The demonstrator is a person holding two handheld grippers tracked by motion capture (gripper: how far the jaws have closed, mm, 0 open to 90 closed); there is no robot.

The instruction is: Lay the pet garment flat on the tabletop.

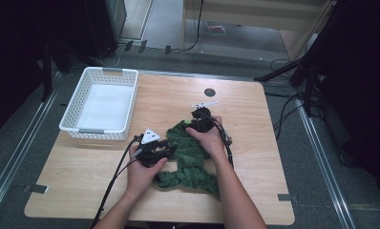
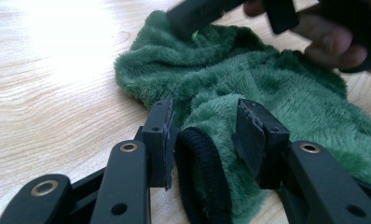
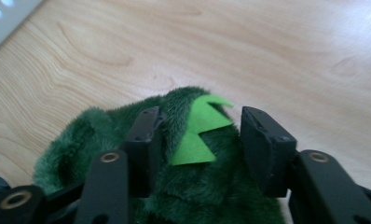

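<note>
A dark green fleece garment (image 1: 188, 164) lies crumpled on the wooden table (image 1: 83, 167), right of centre. My left gripper (image 1: 171, 150) is at its left edge. In the left gripper view a fold of the green fleece (image 2: 277, 93) with a black cuff (image 2: 197, 172) fills the gap in my left gripper (image 2: 204, 126), and both pads touch it. My right gripper (image 1: 187, 125) is over the garment's far end. In the right gripper view my right gripper (image 3: 200, 130) straddles the fleece (image 3: 174, 196) and a bright green felt spike (image 3: 197, 135); the right pad stands clear of the cloth.
A white plastic basket (image 1: 110, 71) stands at the table's far left with nothing in it. A round black hole (image 1: 209, 92) sits near the far edge. Bare wood lies in front of the basket and to the right of the garment. Cables trail on the floor beyond.
</note>
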